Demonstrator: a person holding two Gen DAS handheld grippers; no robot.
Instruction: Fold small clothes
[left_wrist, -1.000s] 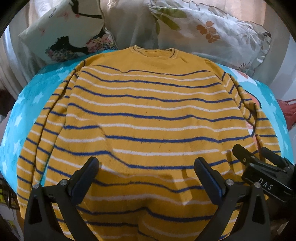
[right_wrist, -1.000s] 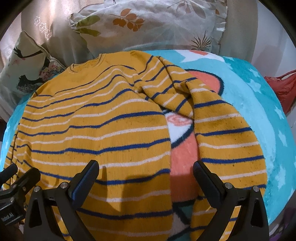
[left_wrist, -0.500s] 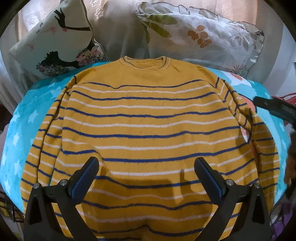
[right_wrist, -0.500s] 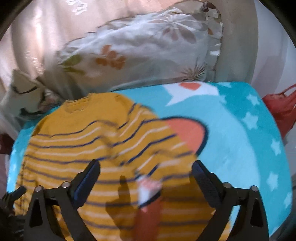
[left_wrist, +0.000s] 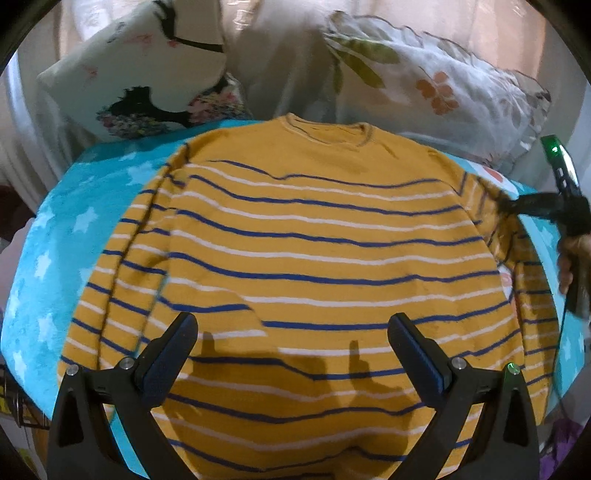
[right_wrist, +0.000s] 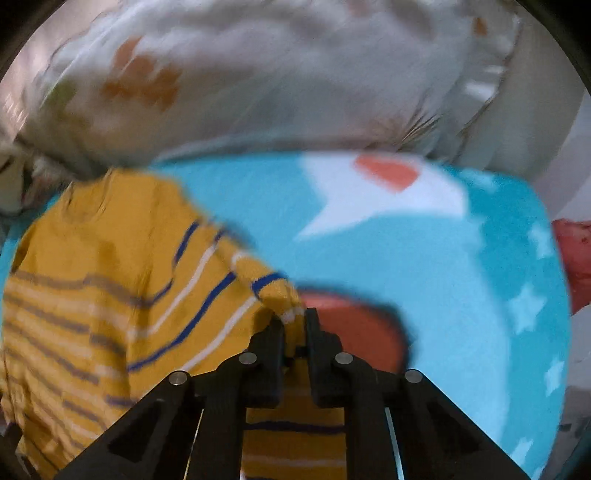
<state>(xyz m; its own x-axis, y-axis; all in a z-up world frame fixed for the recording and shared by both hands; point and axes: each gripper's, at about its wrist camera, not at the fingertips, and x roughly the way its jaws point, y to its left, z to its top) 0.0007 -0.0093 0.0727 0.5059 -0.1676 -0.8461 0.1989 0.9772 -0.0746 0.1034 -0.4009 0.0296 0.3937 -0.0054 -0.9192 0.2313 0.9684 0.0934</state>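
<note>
Two printed pillows (left_wrist: 436, 92) wall off the far edge; bare turquoise star-patterned blanket (right_wrist: 461, 295) lies open beside my right tool (right_wrist: 293, 325) (a red bag (right_wrist: 574, 258) borders it).

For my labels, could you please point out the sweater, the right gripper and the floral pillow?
sweater (left_wrist: 314, 236): left wrist view, chest.
right gripper (right_wrist: 293, 325): right wrist view, between fingertips.
floral pillow (left_wrist: 436, 85): left wrist view, centre.
</note>
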